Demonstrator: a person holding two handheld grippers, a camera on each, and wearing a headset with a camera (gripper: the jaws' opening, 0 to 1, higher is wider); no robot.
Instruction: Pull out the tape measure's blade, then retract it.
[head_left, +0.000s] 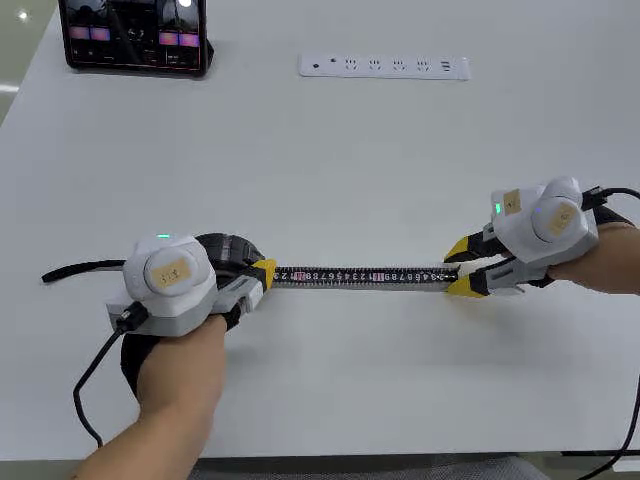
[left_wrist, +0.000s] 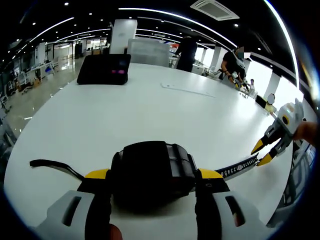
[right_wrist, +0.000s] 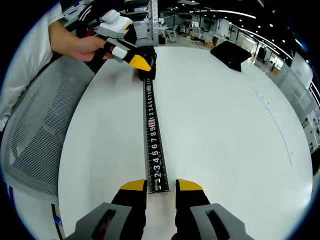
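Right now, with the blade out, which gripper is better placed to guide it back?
Right. The right gripper has the blade tip between its jaws; the left gripper clamps the case.

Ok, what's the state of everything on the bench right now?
blade, pulled out, lying flat.
tape measure, clamped in the left gripper.
right gripper, open, jaws either side of the blade's end.
screen, lit.
power strip, nothing plugged in.
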